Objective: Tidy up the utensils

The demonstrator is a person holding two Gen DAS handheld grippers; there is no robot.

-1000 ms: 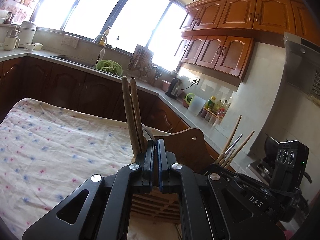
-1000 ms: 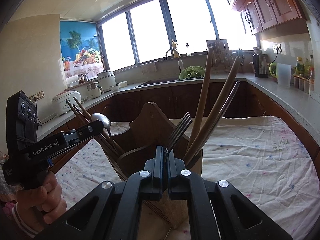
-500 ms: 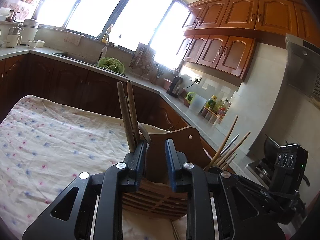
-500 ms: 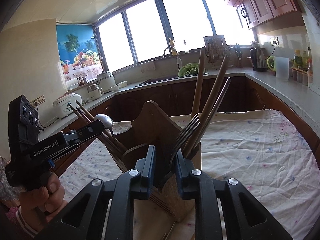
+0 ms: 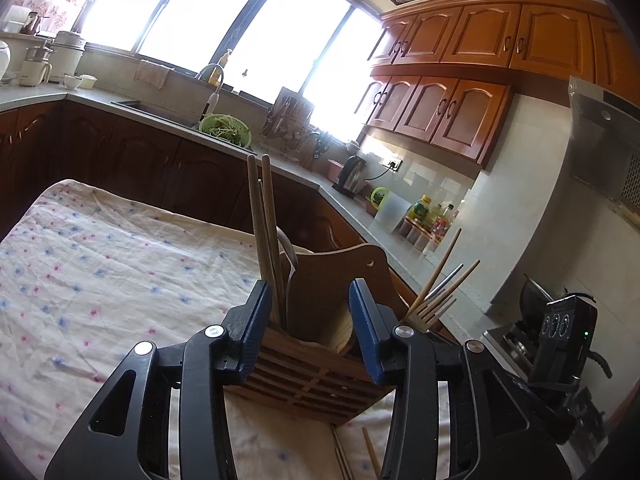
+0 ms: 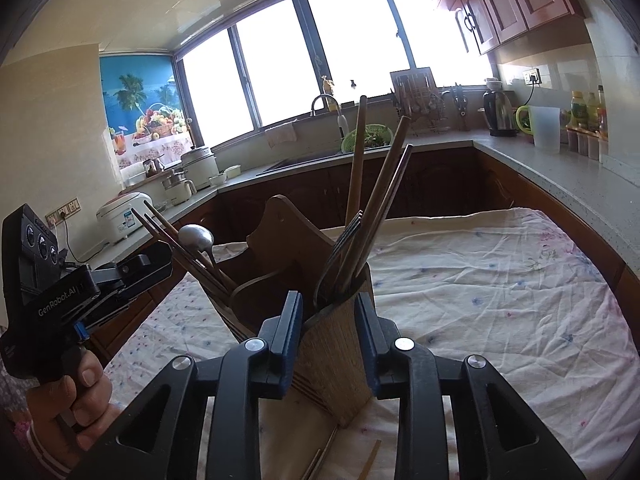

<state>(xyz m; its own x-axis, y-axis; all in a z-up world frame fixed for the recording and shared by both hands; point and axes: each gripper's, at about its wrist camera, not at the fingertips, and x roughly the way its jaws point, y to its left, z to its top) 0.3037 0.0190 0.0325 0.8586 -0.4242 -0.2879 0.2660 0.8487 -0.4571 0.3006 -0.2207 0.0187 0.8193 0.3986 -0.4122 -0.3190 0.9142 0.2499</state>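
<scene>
While standing on a floral-print cloth (image 5: 100,272) wrinkled across the table, a wooden utensil caddy (image 5: 316,368) showing slatted walls and a tall curved centre handle board (image 5: 332,280) pierced by a small hole. Leaning up out of its compartments: round wooden chopsticks (image 5: 264,220) with long axes near upright, tips toward the ceiling, in the compartment on the left gripper's side; a metal fork (image 6: 344,248) with tines up among dark wooden handles (image 6: 384,200) fanning toward the window, in the compartment on the right gripper's side; a shiny metal spoon (image 6: 196,238), bowl up and tilted to the left, in the far compartment of the right wrist view. Left gripper (image 5: 310,320) hovering with its blue-padded jaws spread wide, bracketing the caddy's near wall, pinching nothing. Right gripper (image 6: 328,332) likewise spread apart, pads (image 6: 290,344) flanking a ribbed corner of the caddy; contact impossible to confirm. Lying flat on the cloth just below the caddy, loose chopsticks (image 6: 370,462), ends pointing toward the camera.
</scene>
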